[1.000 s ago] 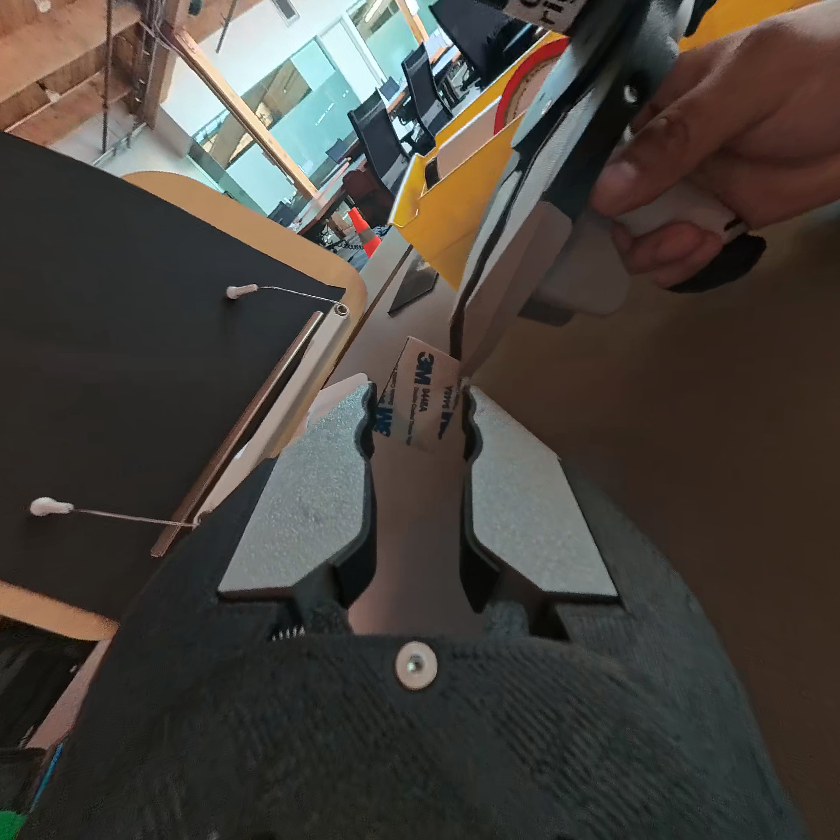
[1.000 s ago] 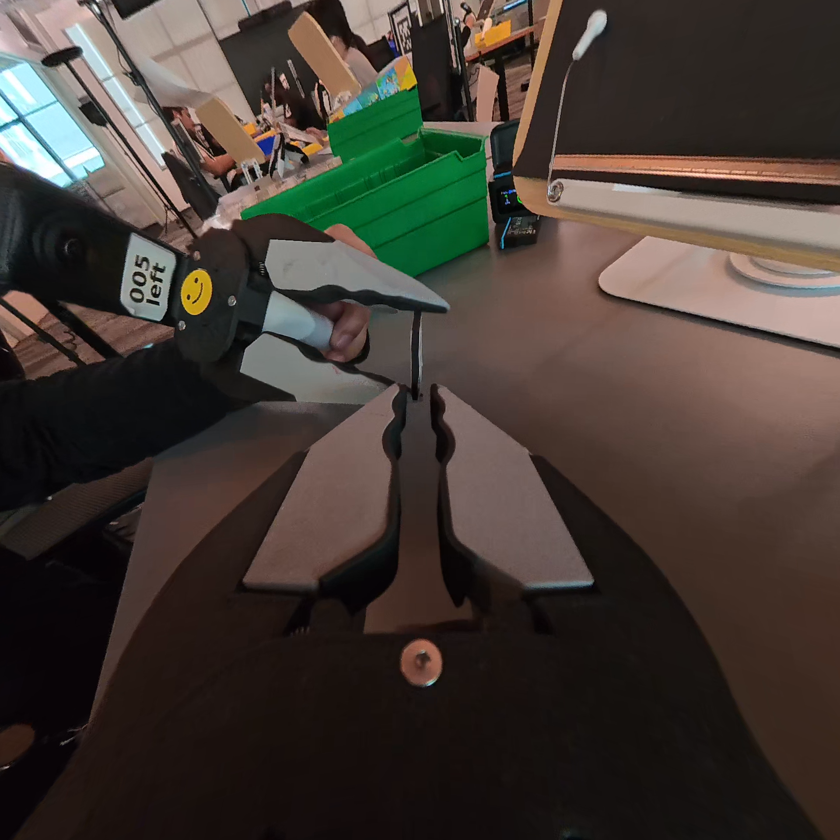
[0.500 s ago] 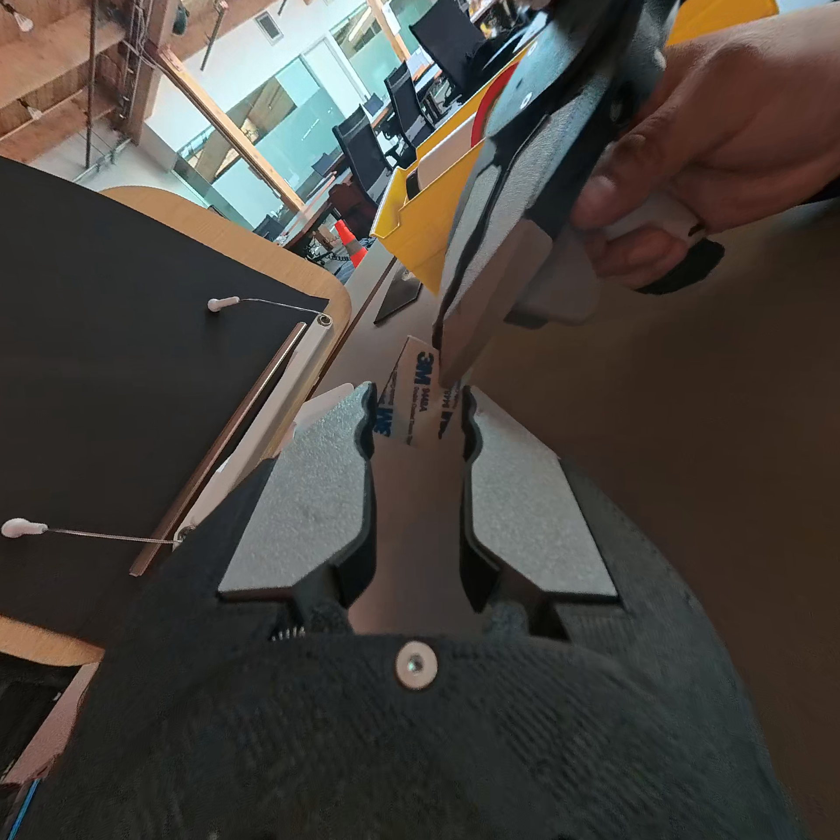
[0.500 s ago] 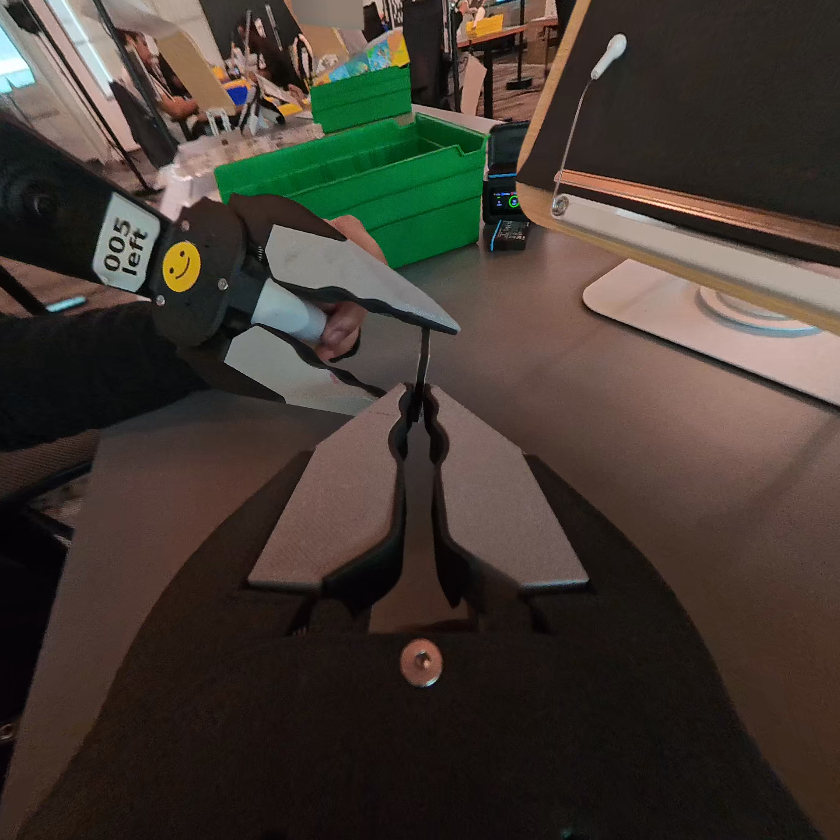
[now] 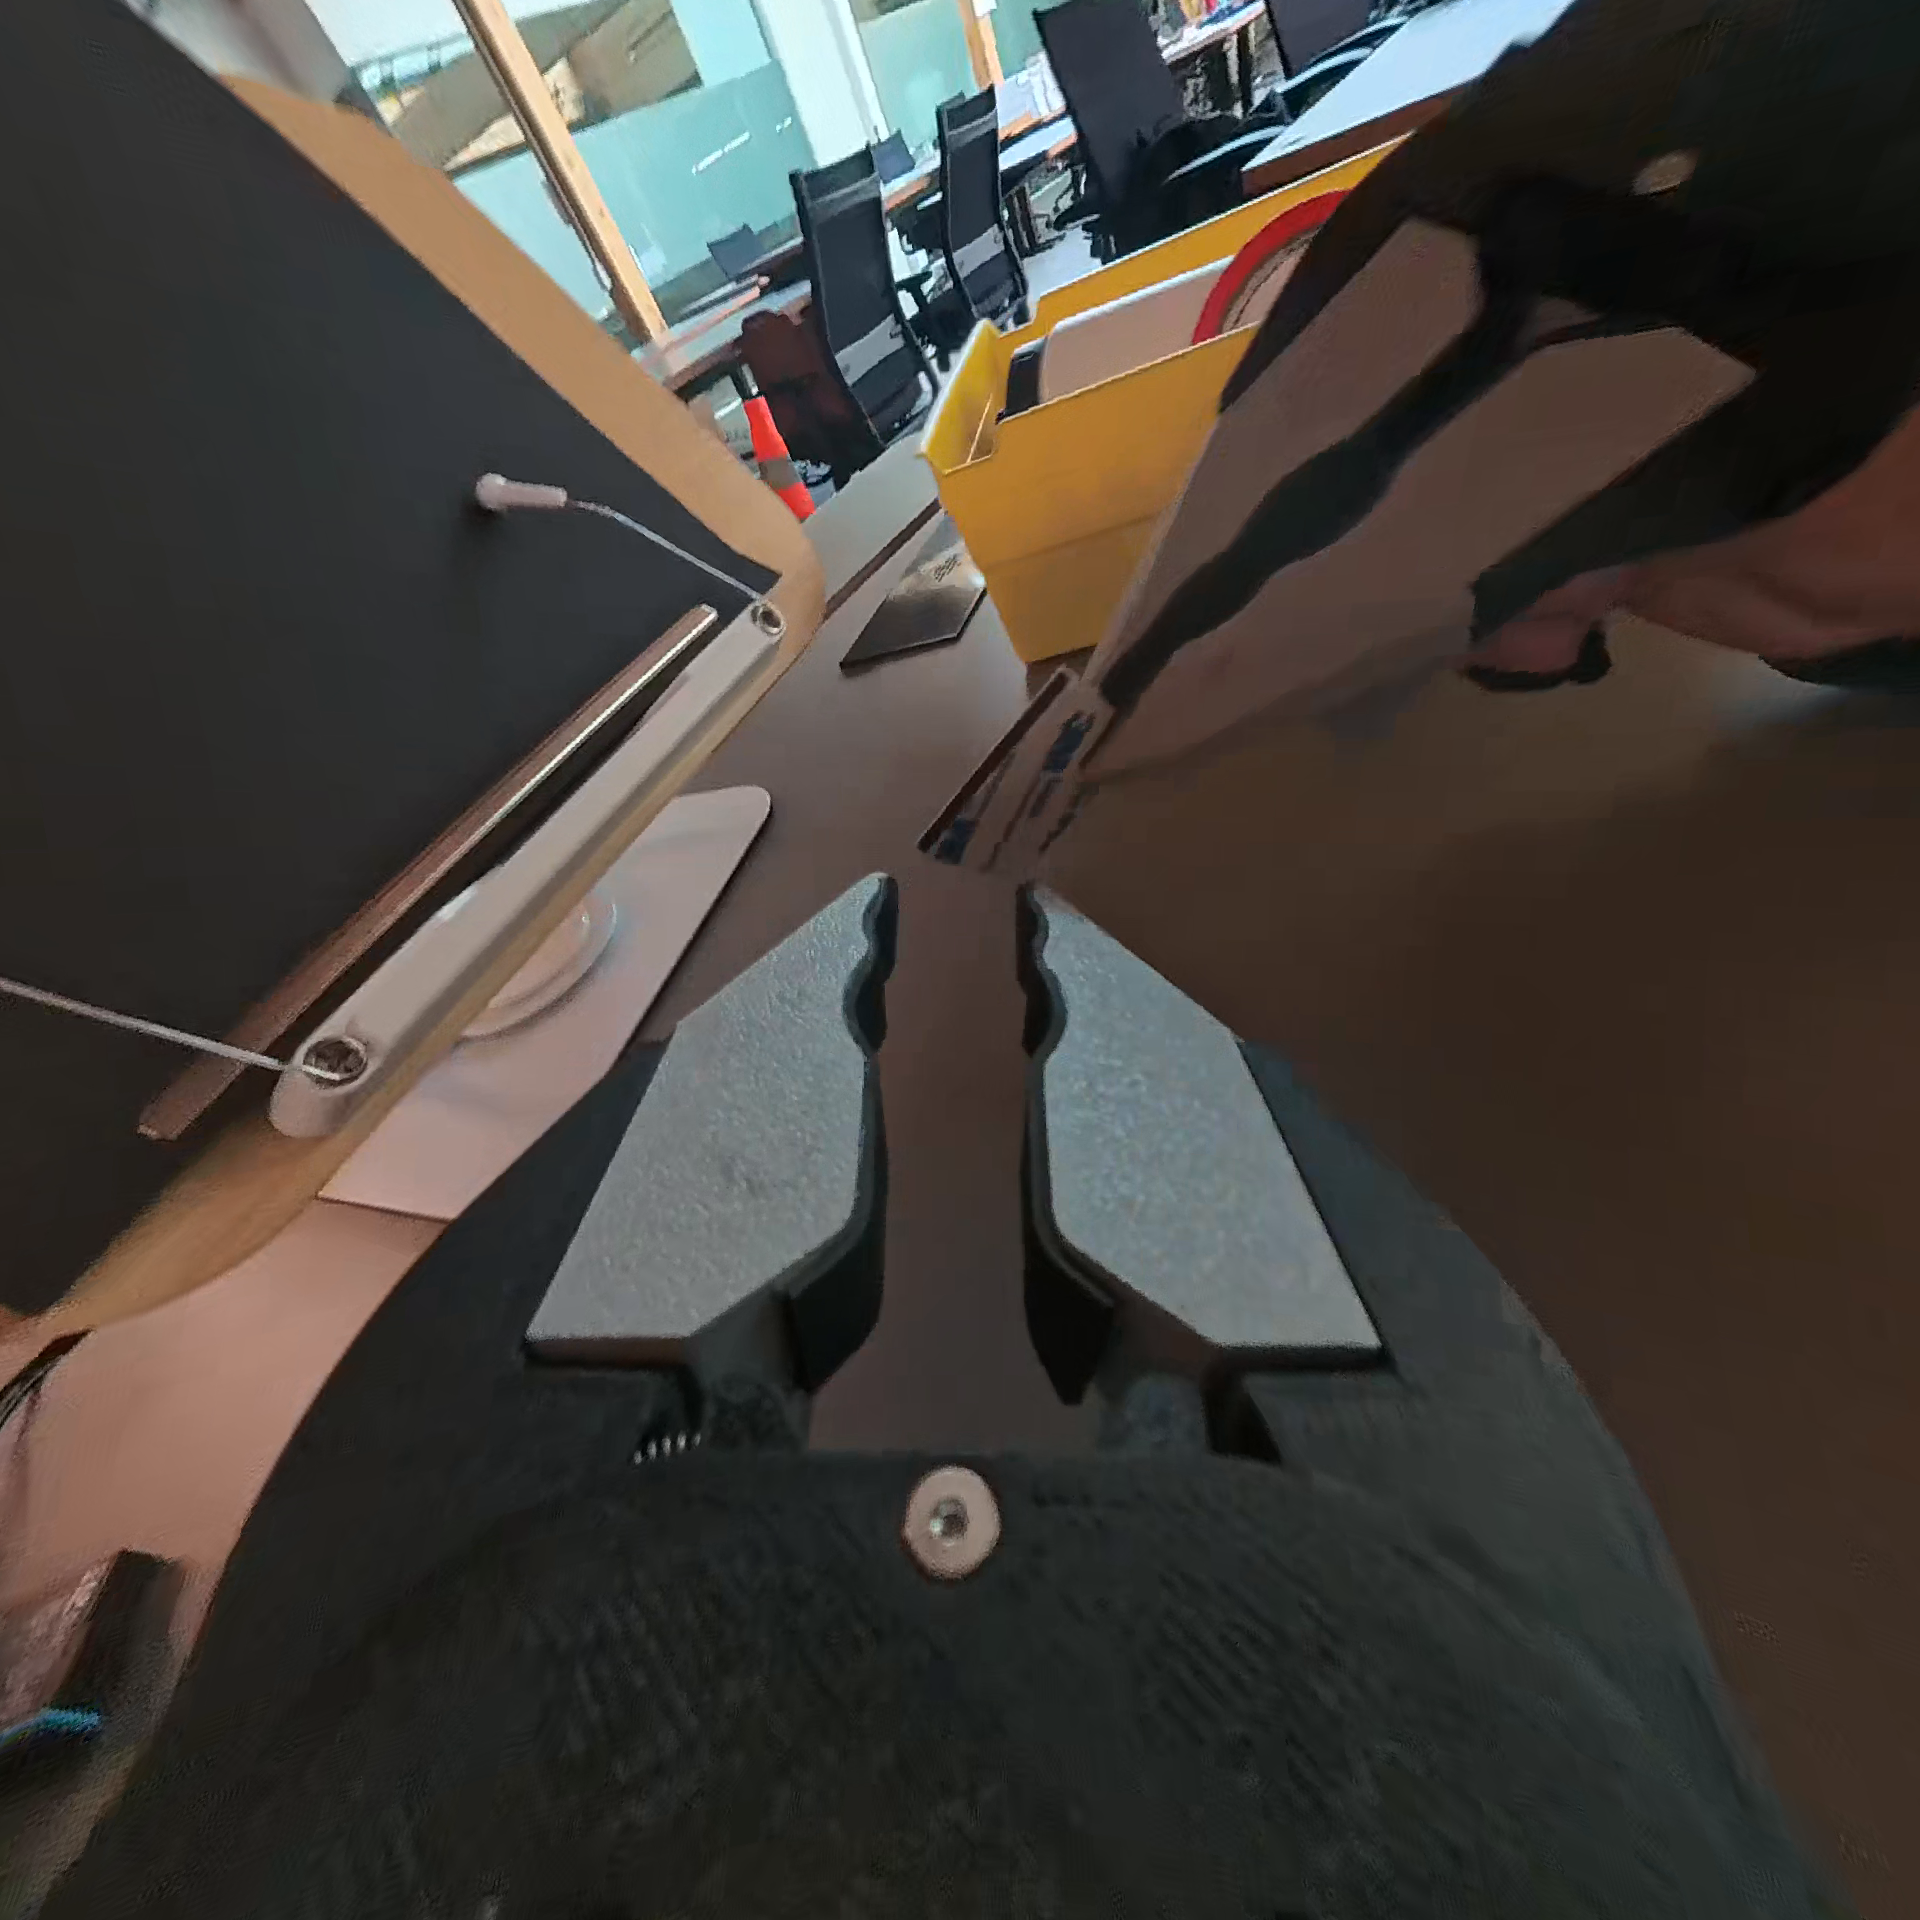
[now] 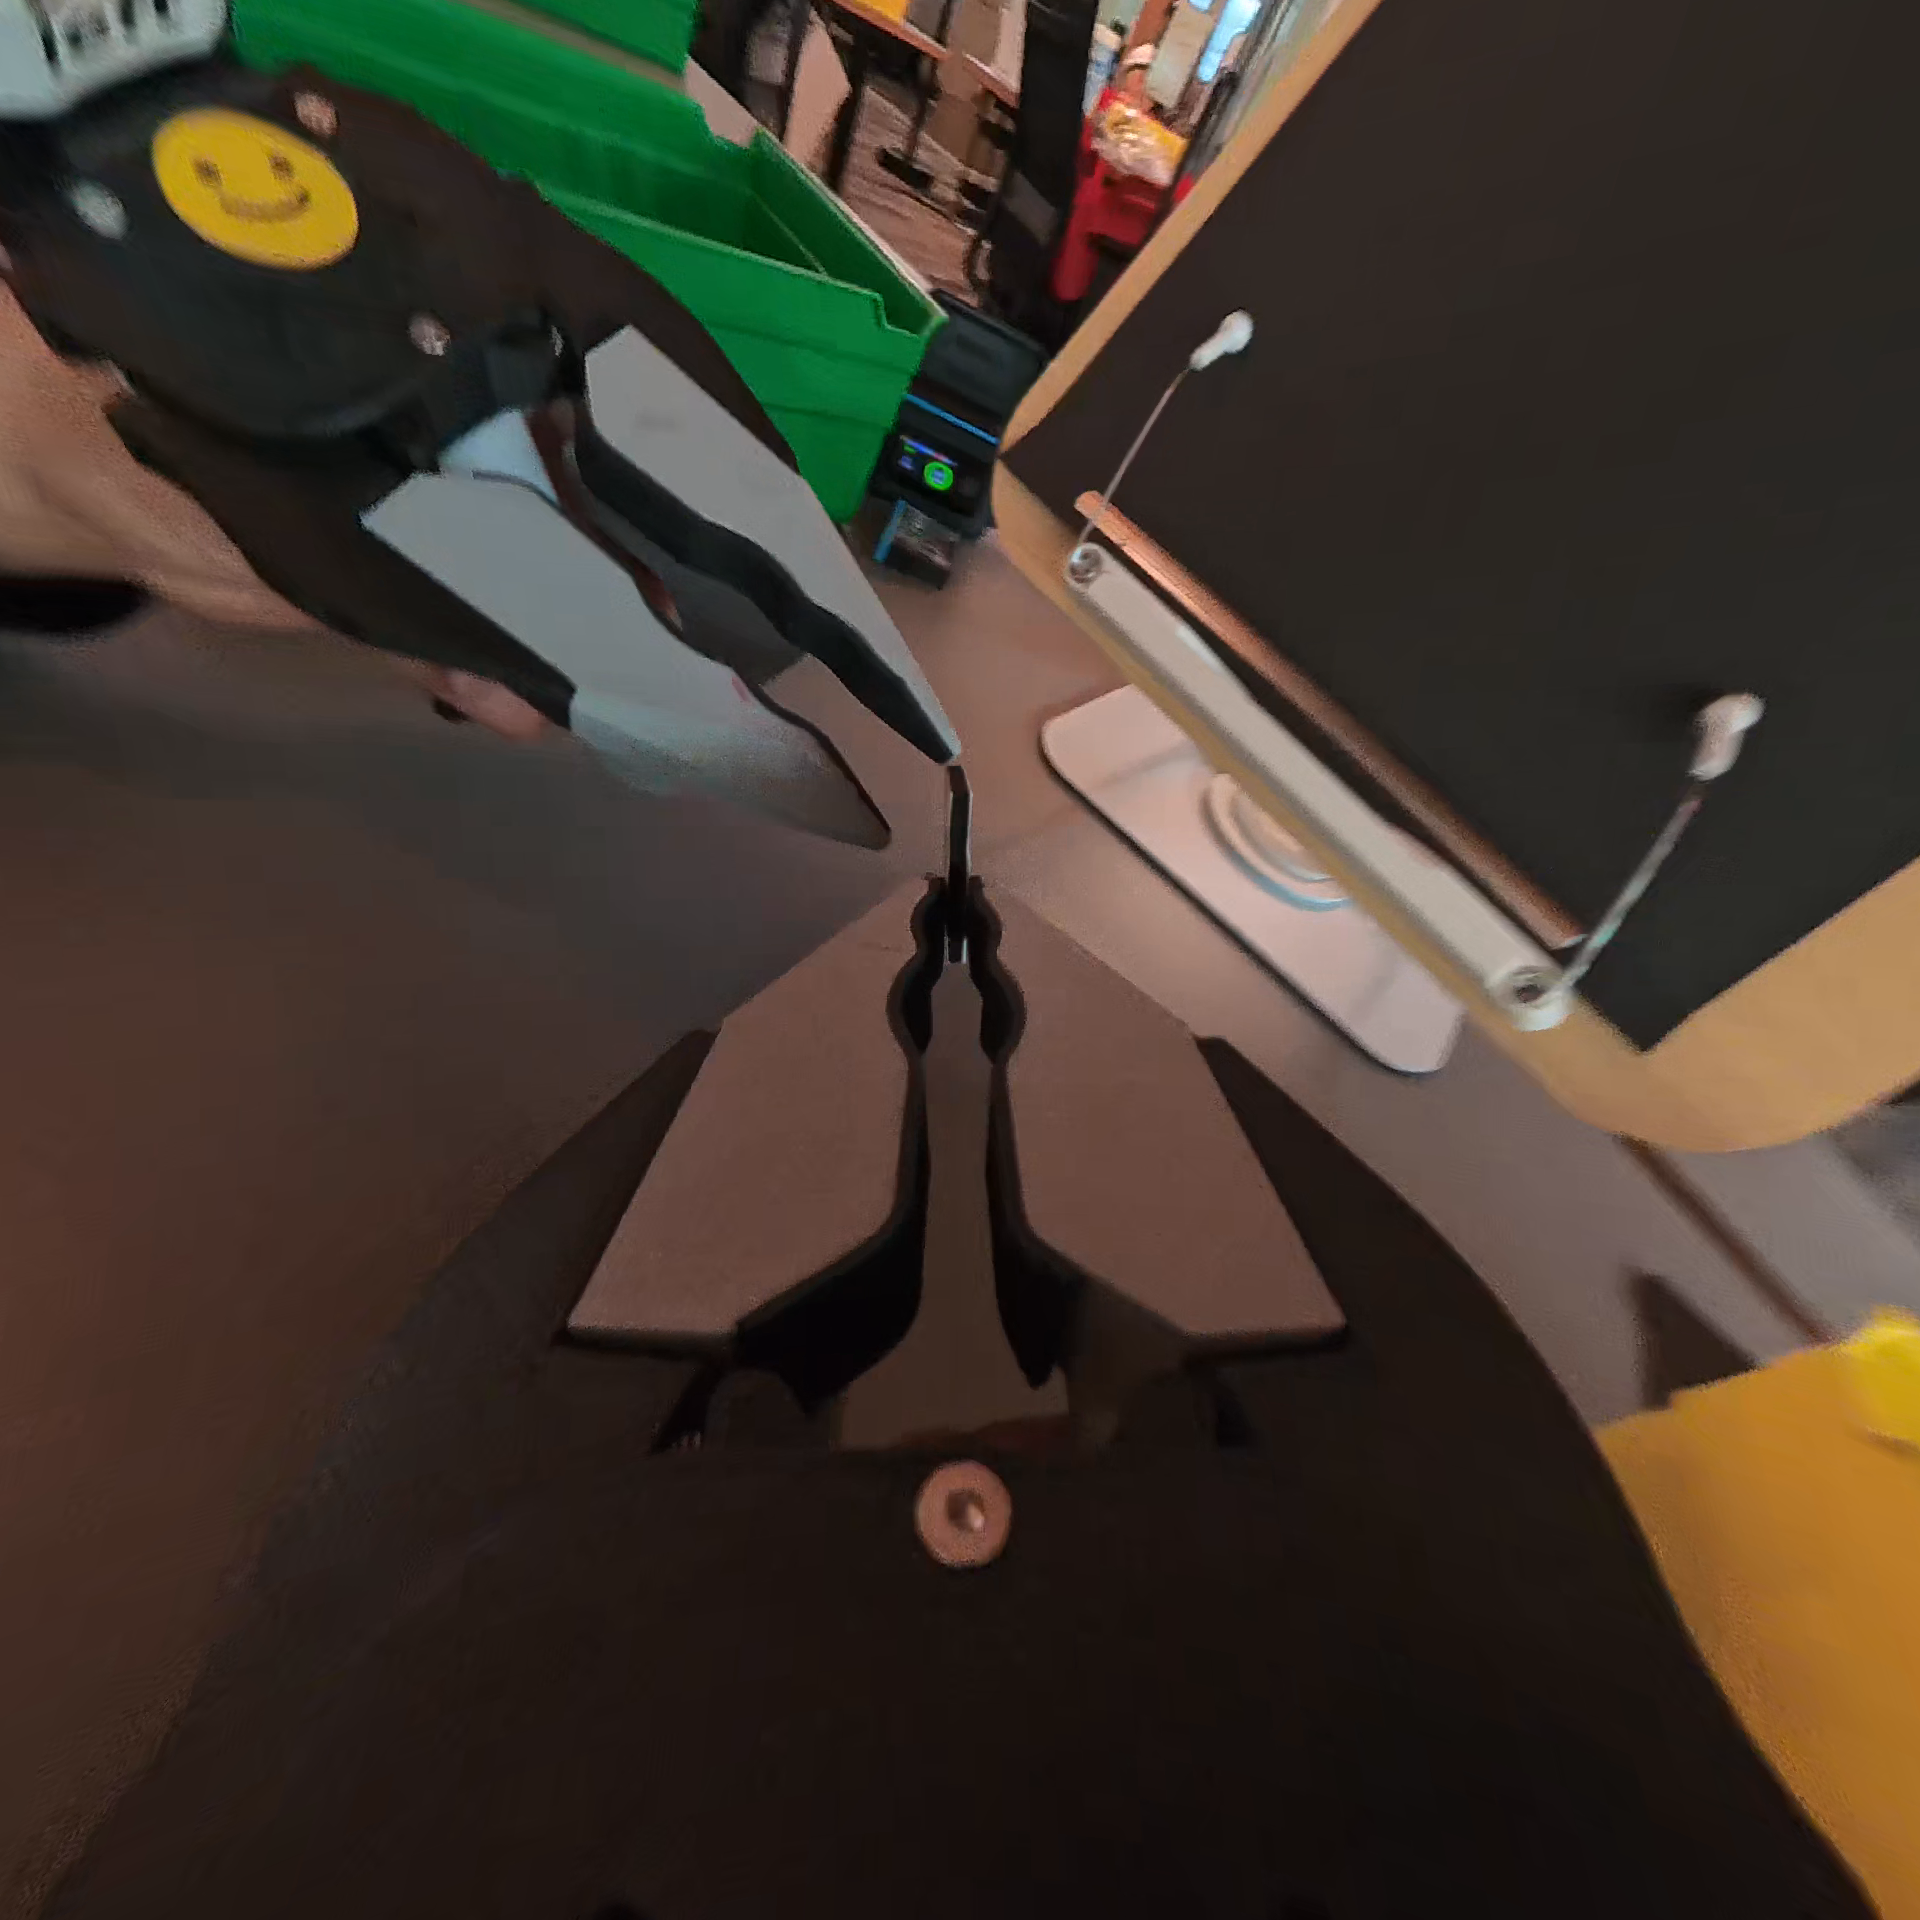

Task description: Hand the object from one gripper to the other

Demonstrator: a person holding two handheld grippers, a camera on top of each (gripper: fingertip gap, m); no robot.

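**Your counter and what sits on it**

You are working over a dark brown counter [image 5: 1455, 1039], matte and smooth. On it you have a yellow bin [image 5: 1060, 499] at the far side in the left wrist view, with a flat dark card [image 5: 914, 613] lying just beside it. A pale, flat stand base [image 6: 1247, 873] rests on the counter under the black wood-edged board [image 6: 1558, 364]. In the right wrist view you also have a green bin [image 6: 727, 229] farther back, and a small dark device with a lit screen [image 6: 935, 478] standing just beside that bin, between it and the board.
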